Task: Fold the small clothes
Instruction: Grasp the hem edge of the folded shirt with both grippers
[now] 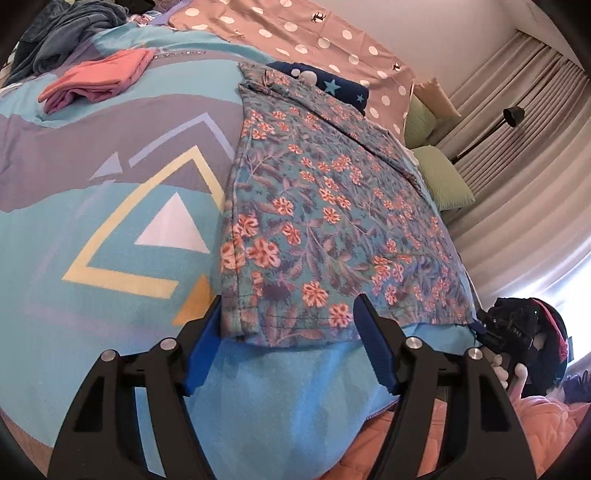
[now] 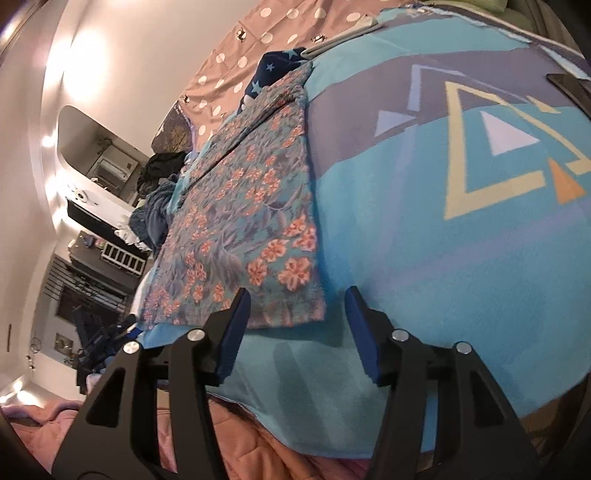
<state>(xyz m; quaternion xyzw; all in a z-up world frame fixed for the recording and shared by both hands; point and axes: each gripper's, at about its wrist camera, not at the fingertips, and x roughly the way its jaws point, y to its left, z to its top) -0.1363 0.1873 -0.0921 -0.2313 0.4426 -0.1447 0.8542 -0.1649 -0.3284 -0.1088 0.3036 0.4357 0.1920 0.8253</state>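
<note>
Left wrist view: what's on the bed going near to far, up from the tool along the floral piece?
Left tool → near hem of the floral garment, lying flat on the blue blanket → dark blue star-print cloth → polka-dot fabric against the wall.
</note>
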